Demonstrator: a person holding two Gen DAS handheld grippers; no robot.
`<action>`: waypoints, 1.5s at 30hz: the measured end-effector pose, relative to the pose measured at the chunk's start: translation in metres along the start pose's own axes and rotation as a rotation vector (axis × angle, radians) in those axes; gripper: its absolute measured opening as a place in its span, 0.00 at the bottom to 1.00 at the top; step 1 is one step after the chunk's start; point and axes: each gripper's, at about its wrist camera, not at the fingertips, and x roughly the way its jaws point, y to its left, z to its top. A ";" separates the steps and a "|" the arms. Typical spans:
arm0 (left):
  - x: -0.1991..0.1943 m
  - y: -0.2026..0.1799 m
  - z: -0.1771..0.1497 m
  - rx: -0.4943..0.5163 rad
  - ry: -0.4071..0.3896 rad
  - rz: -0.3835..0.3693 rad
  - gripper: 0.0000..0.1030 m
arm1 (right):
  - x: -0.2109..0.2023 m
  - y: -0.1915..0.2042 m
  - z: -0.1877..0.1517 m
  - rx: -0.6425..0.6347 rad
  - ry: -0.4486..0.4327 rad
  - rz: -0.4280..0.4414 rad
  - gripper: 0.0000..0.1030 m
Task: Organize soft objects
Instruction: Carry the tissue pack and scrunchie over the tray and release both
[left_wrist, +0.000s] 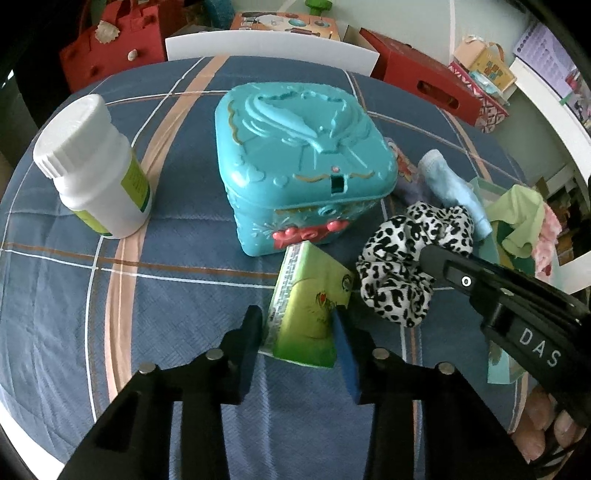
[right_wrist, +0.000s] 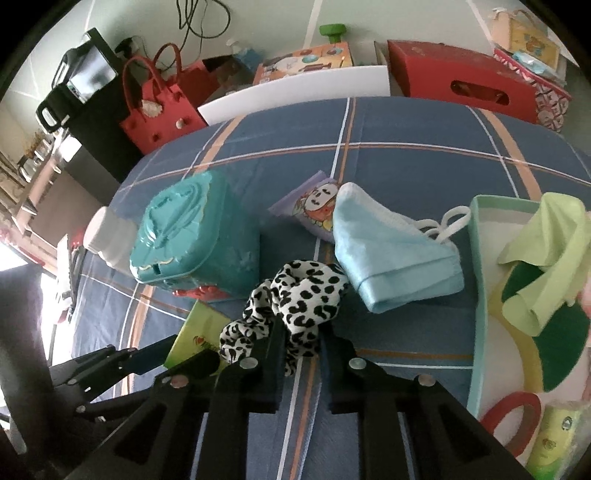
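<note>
A black-and-white leopard-print scrunchie lies on the blue checked tablecloth, and my right gripper is shut on its near edge. The left wrist view shows the same gripper coming in from the right onto the scrunchie. My left gripper is shut on a green tissue pack, its pads against both long sides. A light blue face mask lies just behind the scrunchie. At the right, a teal-rimmed box holds a light green cloth.
A teal plastic casket stands mid-table, touching the tissue pack's far end. A white bottle stands to its left. A purple cartoon packet lies behind the mask. Red bags and boxes line the floor beyond the table.
</note>
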 end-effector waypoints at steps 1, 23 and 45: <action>-0.001 0.002 0.001 0.001 -0.002 -0.003 0.36 | -0.002 -0.001 0.000 0.004 -0.004 -0.001 0.16; -0.070 -0.033 -0.001 0.117 -0.184 -0.103 0.27 | -0.111 -0.041 0.001 0.088 -0.256 -0.063 0.16; -0.066 -0.209 0.011 0.472 -0.199 -0.260 0.28 | -0.167 -0.216 -0.047 0.564 -0.307 -0.331 0.16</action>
